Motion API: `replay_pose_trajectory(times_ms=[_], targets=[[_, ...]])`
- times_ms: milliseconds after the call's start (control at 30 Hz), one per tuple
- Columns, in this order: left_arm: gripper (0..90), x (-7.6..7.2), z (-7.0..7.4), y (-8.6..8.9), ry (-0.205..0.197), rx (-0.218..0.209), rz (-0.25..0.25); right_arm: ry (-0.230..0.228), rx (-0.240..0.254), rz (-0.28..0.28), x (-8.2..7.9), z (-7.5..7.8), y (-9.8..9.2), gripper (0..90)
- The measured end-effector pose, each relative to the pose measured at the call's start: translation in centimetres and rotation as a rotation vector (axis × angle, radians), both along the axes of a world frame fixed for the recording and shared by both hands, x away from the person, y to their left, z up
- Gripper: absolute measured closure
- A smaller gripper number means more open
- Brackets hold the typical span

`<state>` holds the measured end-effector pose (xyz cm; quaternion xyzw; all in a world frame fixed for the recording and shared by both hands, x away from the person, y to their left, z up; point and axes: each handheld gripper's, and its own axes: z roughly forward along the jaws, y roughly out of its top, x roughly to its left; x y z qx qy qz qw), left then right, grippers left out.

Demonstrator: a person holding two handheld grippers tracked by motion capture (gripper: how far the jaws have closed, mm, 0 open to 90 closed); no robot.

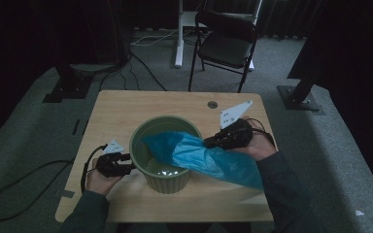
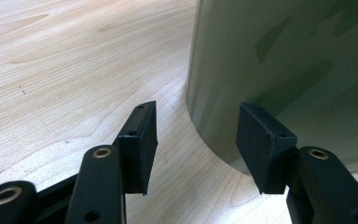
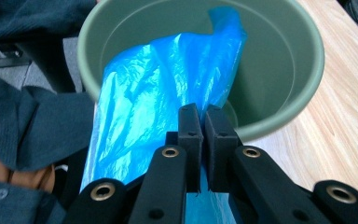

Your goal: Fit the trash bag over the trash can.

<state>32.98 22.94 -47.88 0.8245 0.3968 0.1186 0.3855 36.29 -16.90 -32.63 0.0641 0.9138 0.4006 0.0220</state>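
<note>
A green round pot (image 1: 167, 182) stands in the middle of the wooden table (image 1: 121, 104). A blue plastic bag (image 1: 209, 160) lies half inside it and trails over the rim across the person's right sleeve. My right gripper (image 1: 209, 141) sits at the pot's right rim, shut on the bag. In the right gripper view its jaws (image 3: 203, 116) pinch the blue film (image 3: 158, 79) over the pot's mouth (image 3: 307, 79). My left gripper (image 1: 128, 168) rests low at the pot's left side. Its jaws (image 2: 198, 135) stand open, with the pot's wall (image 2: 284, 60) just ahead of the right jaw.
A black folding chair (image 1: 226, 41) stands on the carpet beyond the table's far edge, beside a white stand leg (image 1: 178, 43). A small round hole (image 1: 212, 104) is in the tabletop at the back. A cable (image 1: 24, 182) trails off the table's left side.
</note>
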Motion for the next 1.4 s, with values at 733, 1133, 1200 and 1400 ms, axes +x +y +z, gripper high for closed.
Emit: replay_pose_trajectory(times_ms=[733, 1133, 1200, 1400], targets=[[48.1, 0.0, 0.0, 0.0, -0.002, -0.003, 0.002, -0.055, 0.074, -0.124, -0.1, -0.1, -1.2, 56.5], [48.0, 0.0, 0.1, 0.1, -0.001, -0.008, 0.0, -0.022, 0.069, -0.16, -0.6, -2.2, -4.5, 49.6], [47.9, -0.1, 0.1, 0.1, 0.0, -0.008, 0.001, -0.018, 0.065, -0.163, -0.7, -2.6, -4.8, 48.2], [47.9, -0.2, 0.1, 0.5, 0.001, -0.009, 0.005, 0.011, 0.053, -0.193, -1.1, -4.3, -6.3, 46.4]])
